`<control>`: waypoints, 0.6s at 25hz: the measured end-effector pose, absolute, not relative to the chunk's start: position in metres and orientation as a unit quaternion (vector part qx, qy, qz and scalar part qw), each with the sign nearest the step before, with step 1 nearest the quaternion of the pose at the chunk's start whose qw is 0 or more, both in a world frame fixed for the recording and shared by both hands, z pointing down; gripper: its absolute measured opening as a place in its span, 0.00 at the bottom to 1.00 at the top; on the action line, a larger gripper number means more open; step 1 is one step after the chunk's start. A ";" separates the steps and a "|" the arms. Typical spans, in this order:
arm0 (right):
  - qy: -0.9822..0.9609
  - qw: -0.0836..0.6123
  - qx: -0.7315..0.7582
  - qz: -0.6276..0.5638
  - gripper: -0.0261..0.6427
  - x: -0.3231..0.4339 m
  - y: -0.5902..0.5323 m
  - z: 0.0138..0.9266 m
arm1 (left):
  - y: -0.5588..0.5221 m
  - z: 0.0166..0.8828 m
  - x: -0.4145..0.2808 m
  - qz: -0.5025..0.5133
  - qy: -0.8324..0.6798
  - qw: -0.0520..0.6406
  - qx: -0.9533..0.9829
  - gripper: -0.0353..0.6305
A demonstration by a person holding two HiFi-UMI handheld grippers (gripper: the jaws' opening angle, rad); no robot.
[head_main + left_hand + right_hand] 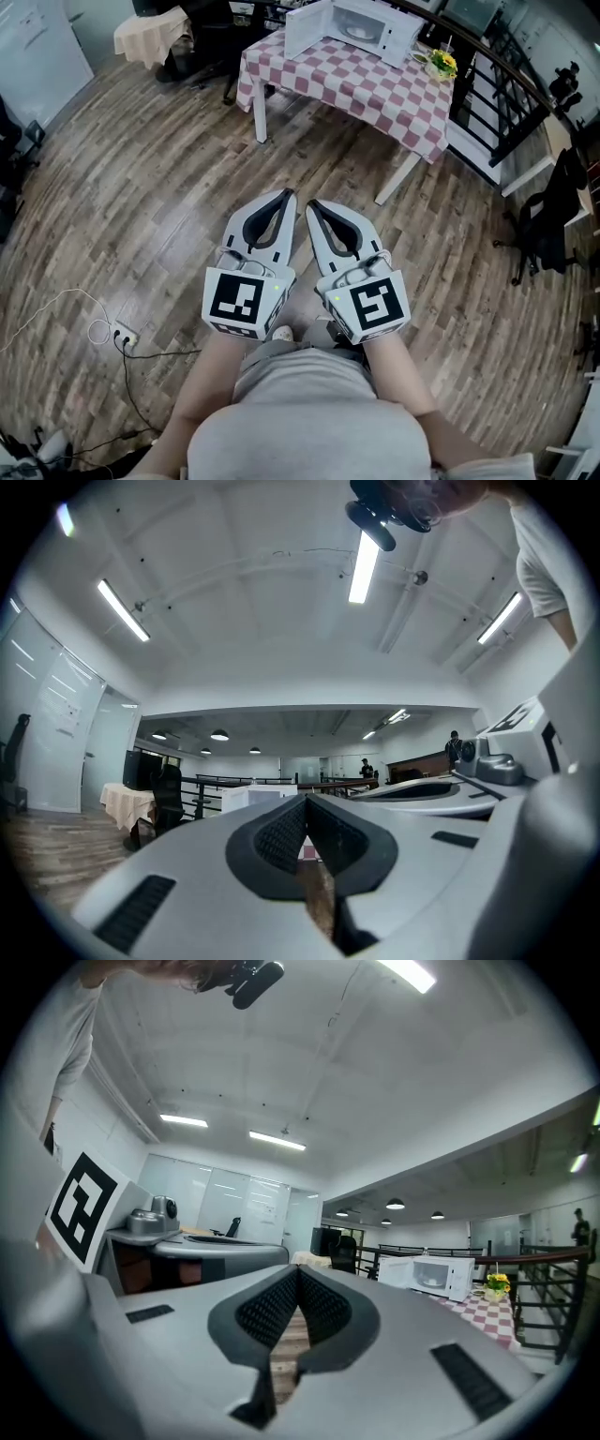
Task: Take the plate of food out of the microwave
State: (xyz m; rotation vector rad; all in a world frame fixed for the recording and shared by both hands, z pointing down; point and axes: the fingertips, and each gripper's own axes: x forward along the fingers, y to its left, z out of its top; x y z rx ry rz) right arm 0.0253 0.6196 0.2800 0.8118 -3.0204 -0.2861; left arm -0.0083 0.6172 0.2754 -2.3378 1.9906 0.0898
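Note:
A white microwave [358, 26] stands on a red-and-white checked table [375, 94] far ahead, its door [307, 30] swung open to the left. Something pale, probably the plate [358, 30], shows inside. In the right gripper view the microwave [431, 1274] sits at mid right. My left gripper [287, 195] and right gripper [312, 206] are held side by side at waist height over the wooden floor, well short of the table. Both are shut with nothing between the jaws: left gripper [305, 802], right gripper [298, 1272].
A pot of yellow flowers [440, 64] stands right of the microwave. A black railing [506, 84] runs behind the table. An office chair [548, 230] is at the right. A cable and socket [117, 335] lie on the floor at left. A draped table [150, 33] stands at the back left.

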 end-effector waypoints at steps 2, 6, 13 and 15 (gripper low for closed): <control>-0.960 0.006 0.267 -0.085 0.08 0.026 0.618 0.284 | 0.616 0.276 -0.011 0.029 0.644 0.033 -0.764 0.06; -0.958 0.002 0.279 -0.068 0.08 0.030 0.609 0.287 | 0.609 0.282 -0.010 0.014 0.636 0.029 -0.771 0.06; -0.956 0.004 0.286 -0.062 0.08 0.034 0.585 0.300 | 0.582 0.292 -0.006 0.008 0.631 0.022 -0.775 0.06; -0.956 0.001 0.288 -0.062 0.08 0.036 0.572 0.301 | 0.569 0.293 -0.002 0.007 0.628 0.022 -0.778 0.06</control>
